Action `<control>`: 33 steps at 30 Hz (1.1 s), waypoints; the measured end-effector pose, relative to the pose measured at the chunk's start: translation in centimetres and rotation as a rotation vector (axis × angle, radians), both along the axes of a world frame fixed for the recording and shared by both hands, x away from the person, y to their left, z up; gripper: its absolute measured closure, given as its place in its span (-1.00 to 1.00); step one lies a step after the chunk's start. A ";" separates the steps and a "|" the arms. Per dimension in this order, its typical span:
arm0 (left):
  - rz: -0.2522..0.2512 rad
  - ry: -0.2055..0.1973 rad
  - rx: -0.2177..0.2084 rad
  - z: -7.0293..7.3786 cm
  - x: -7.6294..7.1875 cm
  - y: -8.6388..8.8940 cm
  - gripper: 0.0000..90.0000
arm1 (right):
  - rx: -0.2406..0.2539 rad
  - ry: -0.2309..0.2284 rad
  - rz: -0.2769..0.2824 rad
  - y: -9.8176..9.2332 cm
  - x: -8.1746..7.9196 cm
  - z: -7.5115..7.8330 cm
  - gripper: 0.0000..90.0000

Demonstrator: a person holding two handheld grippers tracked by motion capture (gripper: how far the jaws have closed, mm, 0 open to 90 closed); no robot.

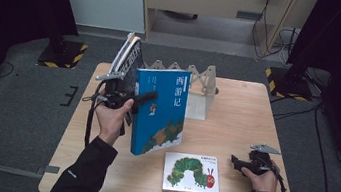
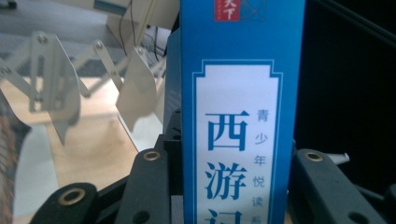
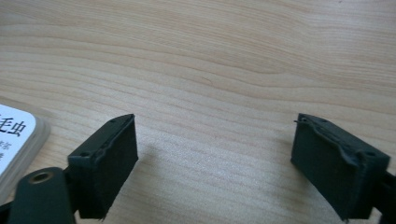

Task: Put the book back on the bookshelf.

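The left gripper (image 1: 144, 97) clamps the upright blue book (image 1: 160, 111) above the table (image 1: 235, 125), apparently carrying it toward the expanding book rack (image 1: 199, 87), while the right gripper (image 1: 237, 162), jaws wide and empty, waits beside the caterpillar book (image 1: 191, 173), likely next.

The upright book (image 1: 160, 110) stands before the folding rack (image 1: 195, 87), the flat picture book (image 1: 191, 173) nearer on the table (image 1: 234, 130).
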State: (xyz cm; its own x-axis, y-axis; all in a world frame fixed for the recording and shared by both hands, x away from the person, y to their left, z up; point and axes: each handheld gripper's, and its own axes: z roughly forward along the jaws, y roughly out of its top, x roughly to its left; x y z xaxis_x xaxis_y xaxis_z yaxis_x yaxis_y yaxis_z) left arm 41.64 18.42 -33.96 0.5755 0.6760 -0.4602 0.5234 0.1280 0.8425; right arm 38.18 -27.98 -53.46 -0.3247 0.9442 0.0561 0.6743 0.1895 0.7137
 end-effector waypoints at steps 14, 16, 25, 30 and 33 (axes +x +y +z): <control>0.108 -0.098 0.097 2.5 2.7 -1.4 0.36 | -0.051 -0.005 0.007 0.3 0.2 -0.5 -0.96; 0.118 -0.098 0.097 2.4 3.4 -1.7 0.36 | -0.050 -0.005 0.007 0.3 0.2 -0.5 -0.96; 0.163 -0.073 0.133 1.6 6.4 -3.2 0.36 | -0.051 -0.005 0.007 0.3 0.3 -0.5 -0.96; 0.188 -0.066 0.141 0.8 7.7 -3.7 0.36 | -0.051 -0.006 0.007 0.3 0.3 -0.5 -0.96; 0.213 -0.068 0.144 0.4 8.4 -3.8 0.36 | -0.051 -0.005 0.008 0.3 0.3 -0.5 -0.96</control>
